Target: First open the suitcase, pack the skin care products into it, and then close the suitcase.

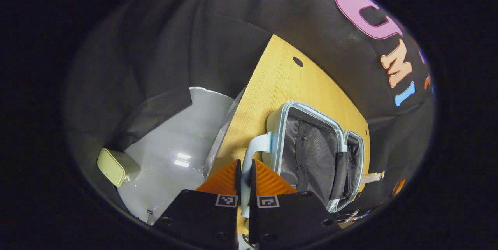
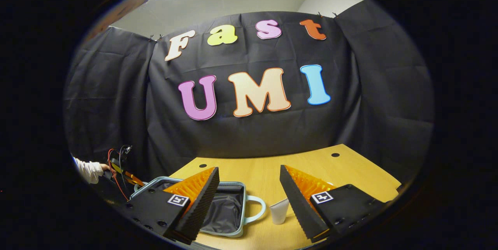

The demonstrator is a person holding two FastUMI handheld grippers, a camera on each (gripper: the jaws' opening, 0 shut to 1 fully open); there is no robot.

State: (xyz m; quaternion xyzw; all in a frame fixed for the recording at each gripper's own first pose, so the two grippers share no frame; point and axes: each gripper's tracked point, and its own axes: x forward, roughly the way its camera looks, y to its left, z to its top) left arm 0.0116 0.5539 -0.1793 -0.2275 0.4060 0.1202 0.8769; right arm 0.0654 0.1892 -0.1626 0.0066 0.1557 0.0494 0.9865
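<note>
The left gripper is closed on the pale blue handle of the suitcase, both fingers pressing the strap between them. The suitcase lies open on the wooden surface, its grey mesh lining showing. Off the surface's edge a small cream box sits on the grey floor.

The suitcase is showing a pale blue shell and handle, with a dark grey mesh lining inside. The table is showing light yellow wood grain, and a small cup is looking white.
</note>
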